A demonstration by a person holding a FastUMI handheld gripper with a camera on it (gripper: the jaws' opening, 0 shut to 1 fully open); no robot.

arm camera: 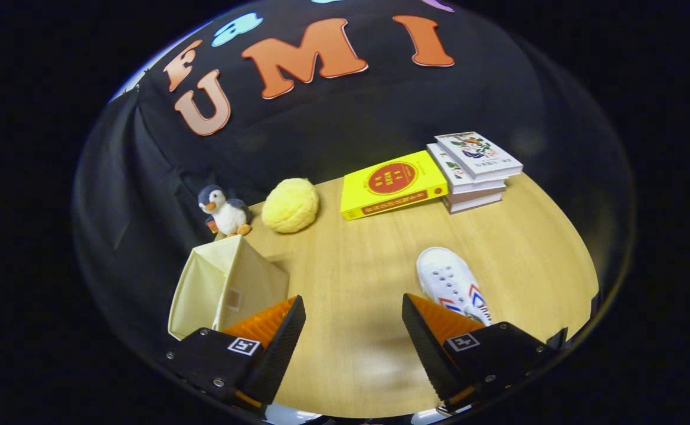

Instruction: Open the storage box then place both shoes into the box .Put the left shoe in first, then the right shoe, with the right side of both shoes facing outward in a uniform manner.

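1. Pale wood grain covers the bench (356,330), with black cloth hanging as the booth's wall behind it.
2. At the near edge, the hand-held gripper (353,316) hovers above bare wood with its fingers spread wide apart, nothing between them.
3. Just beyond the left finger stands the storage box (226,286), a cream fabric box with its lid flap down, seen at a tilt from one corner; the left finger overlaps its near lower corner in the view, and I cannot tell whether they touch.
4. Just beyond the right finger lies a white shoe (451,280) with red and blue stripes on its side, toe pointing away toward the back of the bench; its heel end is hidden behind the right finger.
5. Farther back, near the cloth, a small plush penguin (223,211) stands just behind the box.
6. Beside the penguin sits a yellow fuzzy ball (290,205).
7. A yellow book (392,184) with a red circle on its cover leans against a stack of white books (474,171) at the far right of the bench.
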